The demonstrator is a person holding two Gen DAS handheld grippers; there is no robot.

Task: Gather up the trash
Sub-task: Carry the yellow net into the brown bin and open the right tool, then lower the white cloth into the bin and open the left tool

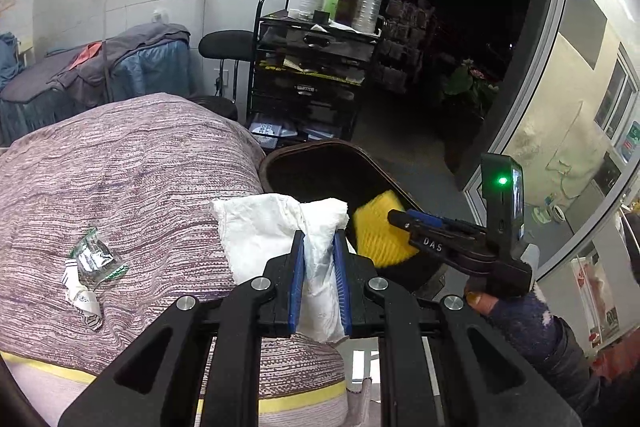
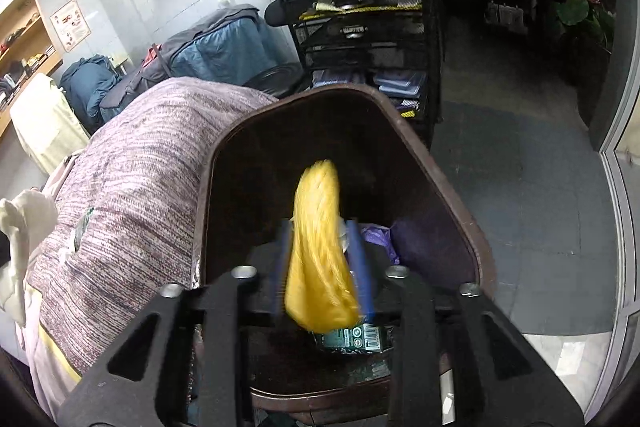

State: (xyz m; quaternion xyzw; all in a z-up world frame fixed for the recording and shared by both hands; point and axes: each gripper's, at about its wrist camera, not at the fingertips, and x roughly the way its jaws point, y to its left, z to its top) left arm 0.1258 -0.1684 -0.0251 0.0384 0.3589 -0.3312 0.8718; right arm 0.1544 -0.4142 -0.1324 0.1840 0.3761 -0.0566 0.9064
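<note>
Black-armed, my left tool (image 1: 320, 239) pinches a white tissue (image 1: 276, 239) above the bed (image 1: 120, 163), while my right tool (image 2: 320, 227), parted, has a blurred yellow packet (image 2: 320, 259) between its pads over the brown bin (image 2: 452, 195), a crumpled wrapper (image 1: 94, 261) lying on the bed.

A crumpled white paper tissue (image 1: 280, 239) sits between the blue pads (image 1: 297, 279) of the black left gripper (image 1: 319, 239). A blurred bright yellow ribbed wrapper (image 2: 320, 259) lies between the blue pads (image 2: 362, 267) of the black right gripper (image 2: 320, 231), over the dark brown plastic bin (image 2: 460, 211). Inside the bin lie a dark green printed carton (image 2: 352, 339) and purple crumpled plastic (image 2: 378, 235). To the left, the mauve-and-white streaked woven bedcover (image 1: 120, 163) carries a clear, green-edged crinkled wrapper (image 1: 94, 259) and a white printed paper scrap (image 1: 84, 303). A pale yellow band (image 1: 280, 405) edges the cover's near side.
</note>
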